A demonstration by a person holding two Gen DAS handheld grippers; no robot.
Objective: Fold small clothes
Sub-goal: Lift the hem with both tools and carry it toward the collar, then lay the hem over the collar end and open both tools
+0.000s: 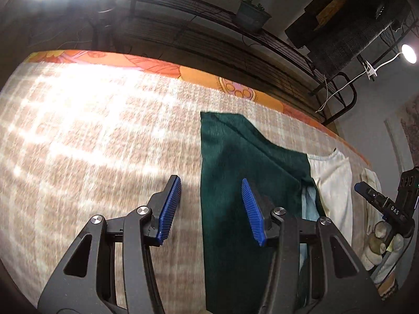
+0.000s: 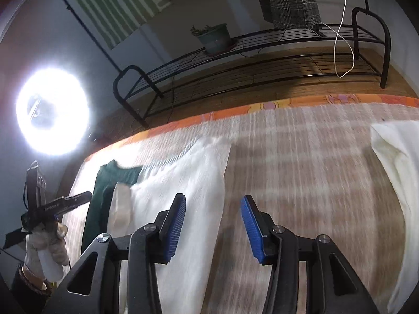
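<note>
A dark green garment (image 1: 235, 157) lies flat on the checked beige cover (image 1: 91, 136), with a light blue cloth (image 1: 310, 204) peeking out from under its right edge. Beside it on the right lies a white garment (image 1: 332, 183). My left gripper (image 1: 210, 183) hovers open over the green garment's left edge, holding nothing. My right gripper (image 2: 213, 200) stands open above the right edge of the white garment (image 2: 188, 172), its blue pads bare. Another white cloth (image 2: 398, 151) lies at the far right. Each gripper also shows in the other's view, held by a gloved hand (image 2: 47, 238).
An orange patterned border (image 1: 146, 64) marks the far edge of the surface. Beyond it a black wire rack (image 2: 262, 60) carries a potted plant (image 2: 216, 38) and a dangling white cable (image 2: 343, 39). A bright ring light (image 2: 52, 110) glares at the left.
</note>
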